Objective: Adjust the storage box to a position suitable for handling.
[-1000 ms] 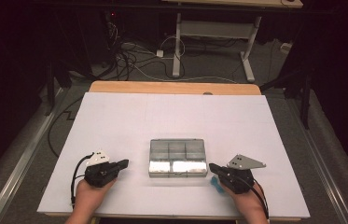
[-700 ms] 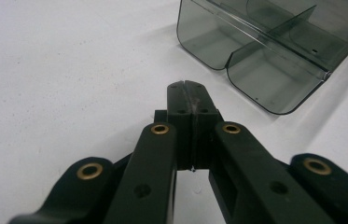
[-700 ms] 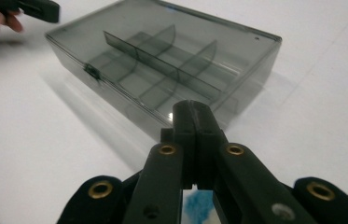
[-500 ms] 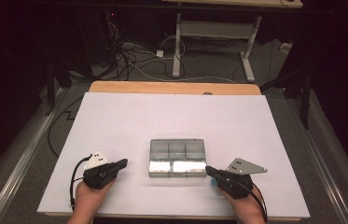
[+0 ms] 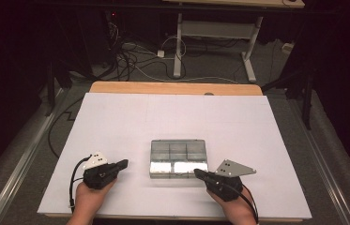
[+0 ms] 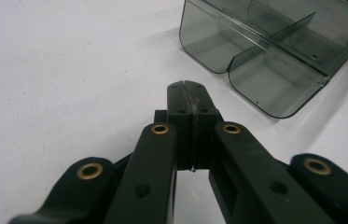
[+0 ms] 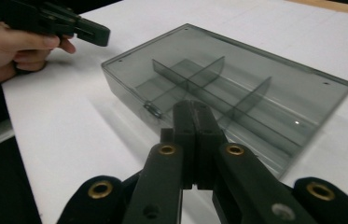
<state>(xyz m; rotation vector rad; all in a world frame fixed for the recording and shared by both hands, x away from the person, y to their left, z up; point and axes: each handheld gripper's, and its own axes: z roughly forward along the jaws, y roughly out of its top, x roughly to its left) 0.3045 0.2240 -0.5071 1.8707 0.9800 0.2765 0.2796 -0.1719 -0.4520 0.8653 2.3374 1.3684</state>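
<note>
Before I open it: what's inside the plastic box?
The plastic box shows thin dividers and bare compartments through its smoky lid; glare in the high view hides the front two.

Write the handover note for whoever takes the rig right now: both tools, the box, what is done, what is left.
Left tool: shut, holding nothing, resting on the white table left of the box, tip pointing toward it.
Right tool: shut, holding nothing, its tip close to the box's near right corner; contact cannot be told.
Clear compartment box: flat on the table between the two tools, smoky plastic with inner dividers, lid closed, a small latch on its front edge. No contents can be made out.
Done: both tools brought up beside the box.
Left: probably working the latch and opening the lid; the box looks untouched so far.
</note>
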